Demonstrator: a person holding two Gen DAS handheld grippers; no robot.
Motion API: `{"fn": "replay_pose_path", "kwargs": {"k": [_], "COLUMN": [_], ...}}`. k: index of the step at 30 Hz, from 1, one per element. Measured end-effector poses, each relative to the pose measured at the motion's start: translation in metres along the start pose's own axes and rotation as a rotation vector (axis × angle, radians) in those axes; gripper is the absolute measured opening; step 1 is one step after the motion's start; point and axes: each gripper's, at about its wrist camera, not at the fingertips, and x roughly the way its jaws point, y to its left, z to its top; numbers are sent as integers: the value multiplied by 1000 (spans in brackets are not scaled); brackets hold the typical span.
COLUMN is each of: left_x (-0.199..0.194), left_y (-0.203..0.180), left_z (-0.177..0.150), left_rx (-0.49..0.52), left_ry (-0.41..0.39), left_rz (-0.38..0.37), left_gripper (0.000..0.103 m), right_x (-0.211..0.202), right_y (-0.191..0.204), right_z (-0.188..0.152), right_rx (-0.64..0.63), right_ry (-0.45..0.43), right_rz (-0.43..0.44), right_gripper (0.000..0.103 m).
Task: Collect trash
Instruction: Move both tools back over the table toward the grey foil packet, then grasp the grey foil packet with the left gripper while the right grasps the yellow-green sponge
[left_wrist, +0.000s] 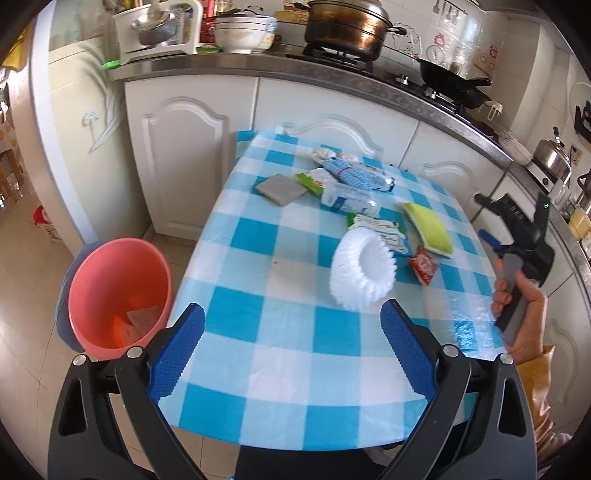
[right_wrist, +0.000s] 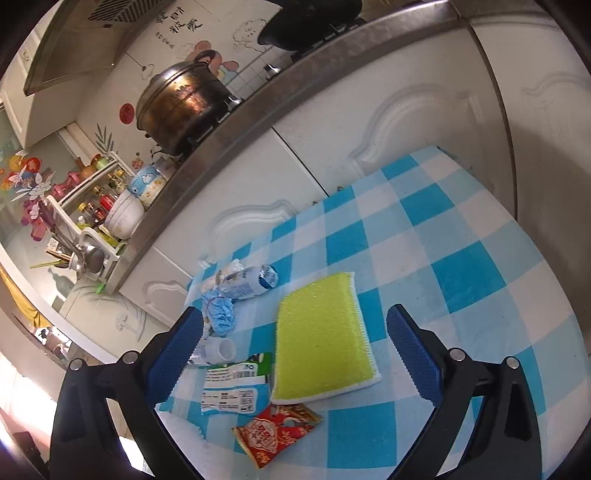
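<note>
1. Furthest left, the pink bin (left_wrist: 120, 295) stands on the floor just beside the table (left_wrist: 295, 350), which wears a blue-and-white checked cloth. Something flat and greyish lies at the bin's bottom; I cannot tell what it is.
2. My left claw (left_wrist: 292, 332) hangs over the near edge of the table, spread wide and holding nothing.
3. At the far side of the table lies a grey square pad (left_wrist: 281, 189), with a green-and-white wrapper (left_wrist: 309, 181) just beside it.
4. Next come a crushed plastic bottle (left_wrist: 349, 201) and a blue-and-white packet (left_wrist: 356, 173), bunched close together.
5. Nearer me, a white frilled ring (left_wrist: 364, 273) sits on the cloth ahead of my left claw.
6. A printed white wrapper (left_wrist: 384, 229) is tucked behind the ring, touching it.
7. A red sachet (right_wrist: 277, 432) lies just beside the yellow-green sponge (right_wrist: 321, 339).
8. My right claw (right_wrist: 295, 354) hovers over that sponge, fingers released and apart, the sponge lying between them but untouched.
9. In the left view, my right hand (left_wrist: 524, 317) grips the right claw's handle past the table's right edge.
</note>
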Motion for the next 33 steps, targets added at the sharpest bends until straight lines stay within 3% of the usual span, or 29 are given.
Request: {"fn": "replay_pose_path", "kwargs": {"k": [5,11,16,19,24,27,33], "left_x": [9,32,90,128,183,208,241], "left_y": [-23,-33,-24,-22,-14,-6,5], "left_z": [22,58,97,113,128,130,137], "left_rx": [35,60,142,256,387,408,410], "left_ry": [11,-7,-3,-8,46,79,111], "left_rz": [-37,-71,-23,24,20,37,45], "left_gripper": [96,96,96,96,96,96,96], "right_x": [23,40,48,51,56,61,72], "right_y": [-8,9,20,22,22,24,31], "right_z": [-4,-15,-23,-26,-26,-28,-34], "right_rx": [-24,-125,-181,-188,-209,-233,-285], "right_ry": [68,104,118,120,126,141,176], "right_rz": [-51,-95,-103,-95,-143,-199,-224], "right_gripper": [98,98,98,98,98,98,98]}}
